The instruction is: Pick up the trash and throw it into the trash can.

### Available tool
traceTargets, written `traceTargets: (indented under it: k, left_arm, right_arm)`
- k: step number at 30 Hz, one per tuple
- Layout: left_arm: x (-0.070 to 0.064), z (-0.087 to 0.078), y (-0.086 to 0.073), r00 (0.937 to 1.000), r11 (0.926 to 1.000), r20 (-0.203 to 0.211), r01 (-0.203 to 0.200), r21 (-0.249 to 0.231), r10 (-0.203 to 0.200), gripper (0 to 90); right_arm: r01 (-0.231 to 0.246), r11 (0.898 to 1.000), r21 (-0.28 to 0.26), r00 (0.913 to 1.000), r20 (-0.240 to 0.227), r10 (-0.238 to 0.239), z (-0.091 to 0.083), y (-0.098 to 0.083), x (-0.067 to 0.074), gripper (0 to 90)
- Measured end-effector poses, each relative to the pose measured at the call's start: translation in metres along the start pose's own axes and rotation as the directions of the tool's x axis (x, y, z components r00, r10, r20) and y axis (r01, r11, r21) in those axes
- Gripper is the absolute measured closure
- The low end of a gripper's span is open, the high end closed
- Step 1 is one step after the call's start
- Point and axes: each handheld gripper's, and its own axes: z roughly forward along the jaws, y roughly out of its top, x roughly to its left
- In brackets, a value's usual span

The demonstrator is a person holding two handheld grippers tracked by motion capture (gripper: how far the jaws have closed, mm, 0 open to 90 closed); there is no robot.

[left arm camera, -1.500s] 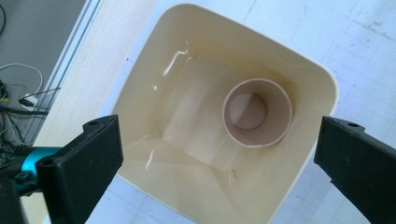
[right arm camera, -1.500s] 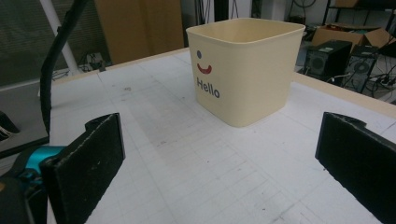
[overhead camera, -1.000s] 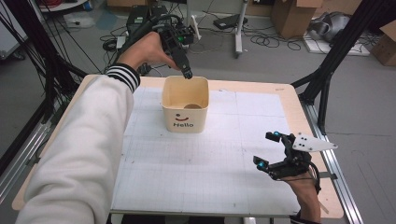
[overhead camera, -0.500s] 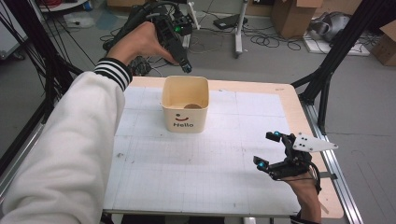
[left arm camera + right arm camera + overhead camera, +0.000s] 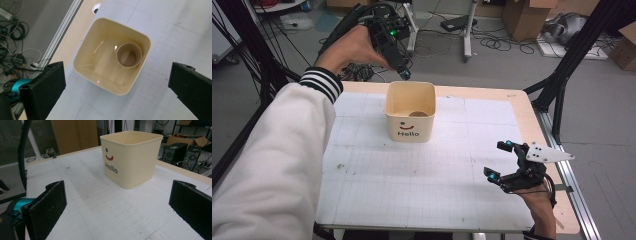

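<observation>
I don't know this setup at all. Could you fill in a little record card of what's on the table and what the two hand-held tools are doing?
Table: white gridded mat on a wooden top
Container: cream tub with a smiley and "Hello"
Inside it: a small round cup, upright, in a corner
Left gripper: held above the tub's far side, jaws open, empty
Right gripper: low at the near right, jaws open, empty

A grey floor (image 5: 512,65) spreads behind the tabletop (image 5: 482,93), which has a light wood edge under a white gridded mat (image 5: 422,170). Black cables (image 5: 492,40) sprawl across the floor at the top of the frame. Cardboard boxes (image 5: 524,15) sit at upper right, beside black frame struts (image 5: 577,50).
</observation>
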Motion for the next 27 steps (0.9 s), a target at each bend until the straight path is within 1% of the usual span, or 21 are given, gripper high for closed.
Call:
traceTargets:
  k: [2,5,6,9,10,11,12,14,15,16,17,18,19,20,21,22,23,24,25,26,27]
  left_arm:
    - [-0.001,-0.005,-0.004,1.0,0.9999,-0.002,0.007,-0.015,-0.007,1.7]
    - [-0.002,-0.012,-0.013,0.9997,0.9978,0.015,0.02,-0.063,-0.019,1.7]
    - [-0.002,-0.012,-0.013,0.9997,0.9978,0.015,0.02,-0.063,-0.019,1.7]
    - [-0.007,-0.015,-0.028,0.9998,0.9966,0.001,0.02,-0.08,-0.02,1.7]
    - [-0.007,-0.015,-0.028,0.9998,0.9966,0.001,0.02,-0.08,-0.02,1.7]
    - [-0.01,-0.017,-0.036,0.9996,0.993,0.011,0.027,-0.115,-0.026,1.7]
    - [-0.01,-0.017,-0.036,0.9996,0.993,0.011,0.027,-0.115,-0.026,1.7]
    - [-0.015,-0.02,-0.048,0.9998,0.9893,0.009,0.016,-0.145,-0.015,1.7]
    - [-0.015,-0.02,-0.048,0.9998,0.9893,0.009,0.016,-0.145,-0.015,1.7]
    - [-0.016,-0.022,-0.052,1.0,0.9867,0.001,0.01,-0.162,-0.009,1.7]
    - [-0.019,-0.025,-0.061,0.9997,0.9761,0.019,0.018,-0.217,-0.014,1.7]
    - [-0.019,-0.025,-0.061,0.9997,0.9761,0.019,0.018,-0.217,-0.014,1.7]
    - [-0.022,-0.027,-0.07,0.9999,0.9727,0.009,0.012,-0.232,-0.01,1.7]
    - [-0.022,-0.027,-0.07,0.9999,0.9727,0.009,0.012,-0.232,-0.01,1.7]
    - [-0.025,-0.028,-0.08,0.9998,0.9662,0.013,0.016,-0.257,-0.014,1.7]
    - [-0.026,-0.03,-0.085,0.9999,0.9636,0.009,0.014,-0.267,-0.012,1.7]
    - [-0.026,-0.03,-0.085,0.9999,0.9636,0.009,0.014,-0.267,-0.012,1.7]
    - [-0.03,-0.032,-0.095,0.9998,0.9516,0.012,0.017,-0.307,-0.014,1.7]
    - [-0.031,-0.034,-0.1,0.9998,0.9459,0.016,0.018,-0.324,-0.014,1.7]
    - [-0.033,-0.035,-0.105,0.9998,0.9415,0.015,0.019,-0.336,-0.015,1.7]
    - [-0.033,-0.035,-0.105,0.9998,0.9415,0.015,0.019,-0.336,-0.015,1.7]
  right_arm:
    - [-0.001,1.0,-0.002,1.0,0.001,0.001,0.0,0.0,0.0,0.2]
    - [-0.001,1.0,-0.002,1.0,0.002,0.001,0.0,-0.001,-0.001,0.2]
    - [-0.001,1.0,-0.003,1.0,0.002,0.001,0.0,-0.001,-0.001,0.2]
    - [0.001,1.0,-0.002,1.0,0.001,-0.001,0.0,-0.001,0.0,0.2]
    - [-0.001,1.0,-0.001,1.0,0.003,0.001,0.0,0.0,0.0,0.2]
    - [0.002,1.0,-0.001,1.0,0.002,-0.002,0.0,0.0,0.0,0.2]
    - [0.002,1.0,-0.001,1.0,0.002,-0.002,0.0,0.0,0.0,0.2]
    - [0.0,1.0,0.002,1.0,0.002,0.0,0.0,0.0,0.001,0.2]
    - [-0.005,1.0,0.004,1.0,0.002,0.005,0.001,0.0,0.001,0.2]
    - [-0.008,1.0,0.005,1.0,0.001,0.008,0.001,0.0,0.001,0.2]
    - [-0.006,1.0,0.006,1.0,0.002,0.006,0.002,-0.001,0.001,0.2]
    - [-0.005,1.0,0.005,1.0,0.003,0.005,0.002,-0.001,0.001,0.2]
    - [-0.002,1.0,0.002,1.0,0.003,0.002,0.002,-0.001,0.001,0.2]
    - [0.003,1.0,-0.002,1.0,0.004,-0.003,0.003,-0.001,0.001,0.2]
    - [0.003,1.0,-0.003,1.0,0.004,-0.003,0.003,-0.001,0.001,0.2]
    - [0.001,1.0,-0.003,1.0,0.006,-0.001,0.003,-0.001,0.001,0.2]
    - [0.001,1.0,-0.005,1.0,0.008,-0.001,0.003,0.0,0.001,0.2]
    - [-0.002,1.0,-0.004,1.0,0.009,0.002,0.003,0.0,0.001,0.2]
    - [-0.002,1.0,-0.006,0.9999,0.01,0.002,0.003,0.0,0.001,0.2]
    - [-0.005,1.0,-0.006,0.9999,0.01,0.005,0.003,0.0,0.001,0.2]
    - [-0.004,1.0,-0.005,1.0,0.009,0.004,0.003,0.0,0.001,0.2]
